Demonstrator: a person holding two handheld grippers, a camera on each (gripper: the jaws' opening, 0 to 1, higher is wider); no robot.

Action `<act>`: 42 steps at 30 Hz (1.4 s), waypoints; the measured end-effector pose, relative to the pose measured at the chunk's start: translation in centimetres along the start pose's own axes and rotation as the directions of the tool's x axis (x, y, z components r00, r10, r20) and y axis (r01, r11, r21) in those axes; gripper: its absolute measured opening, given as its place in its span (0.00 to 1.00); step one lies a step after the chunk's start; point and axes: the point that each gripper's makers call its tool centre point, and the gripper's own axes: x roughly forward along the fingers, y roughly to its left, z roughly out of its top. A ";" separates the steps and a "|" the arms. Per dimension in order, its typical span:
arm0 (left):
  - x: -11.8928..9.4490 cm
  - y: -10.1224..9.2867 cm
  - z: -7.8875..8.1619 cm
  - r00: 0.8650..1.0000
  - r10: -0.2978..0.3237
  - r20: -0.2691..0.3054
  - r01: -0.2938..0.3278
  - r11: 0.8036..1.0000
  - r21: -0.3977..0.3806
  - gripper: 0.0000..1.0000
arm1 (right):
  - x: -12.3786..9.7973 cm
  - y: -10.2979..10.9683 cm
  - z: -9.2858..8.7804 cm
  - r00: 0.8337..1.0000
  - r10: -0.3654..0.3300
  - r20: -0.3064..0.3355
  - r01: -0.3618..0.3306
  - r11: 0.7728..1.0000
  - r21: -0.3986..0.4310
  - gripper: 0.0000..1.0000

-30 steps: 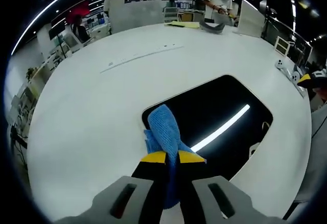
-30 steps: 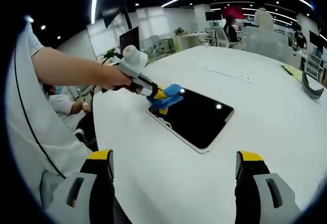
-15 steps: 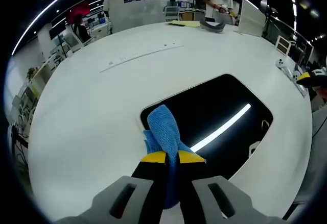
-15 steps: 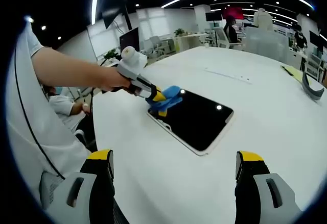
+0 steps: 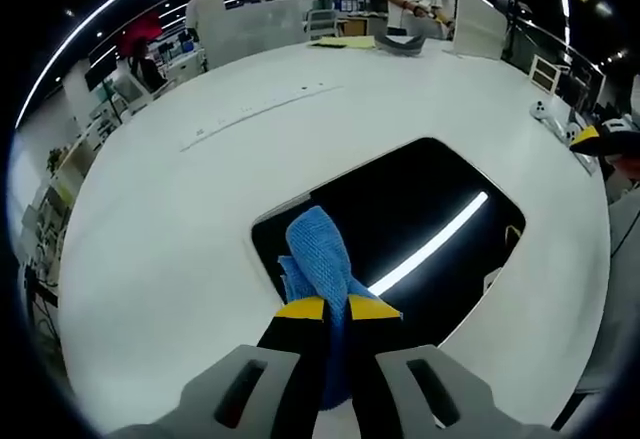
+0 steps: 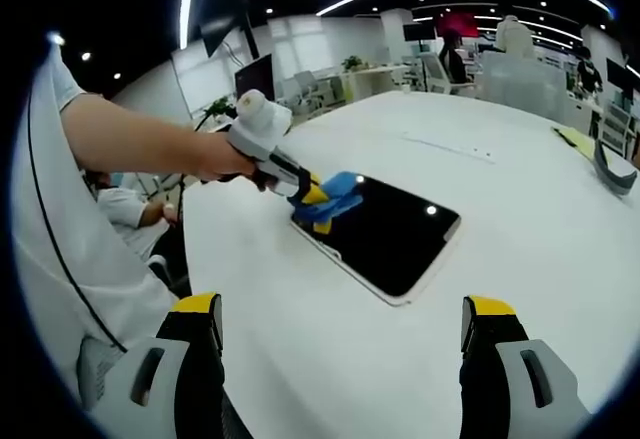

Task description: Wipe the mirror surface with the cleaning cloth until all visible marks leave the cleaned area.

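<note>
White and broad, the table [image 6: 560,209] carried a dark mirror [image 5: 420,209] lying flat. Your left gripper [image 5: 336,308] was clamped on the blue cleaning cloth [image 5: 315,254], which pressed on the mirror's near corner. Your right gripper [image 6: 340,309] hovered with jaws wide apart and nothing between them, well back from the mirror.

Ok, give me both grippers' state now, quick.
Left gripper: shut on the blue cloth, at the mirror.
Right gripper: open, holding nothing.
</note>
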 end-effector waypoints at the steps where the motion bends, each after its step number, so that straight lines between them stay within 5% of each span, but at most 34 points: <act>1: 0.0 -0.1 0.0 1.000 -0.002 0.000 0.002 1.000 0.002 0.03 | 0.0 0.0 0.1 1.000 -0.001 0.000 0.001 1.000 -0.001 1.00; 42: 1.0 -5.3 1.4 0.995 -0.095 -0.008 0.095 0.984 0.152 0.03 | -0.3 -0.6 -0.2 1.000 -0.023 -0.004 0.023 0.999 -0.040 1.00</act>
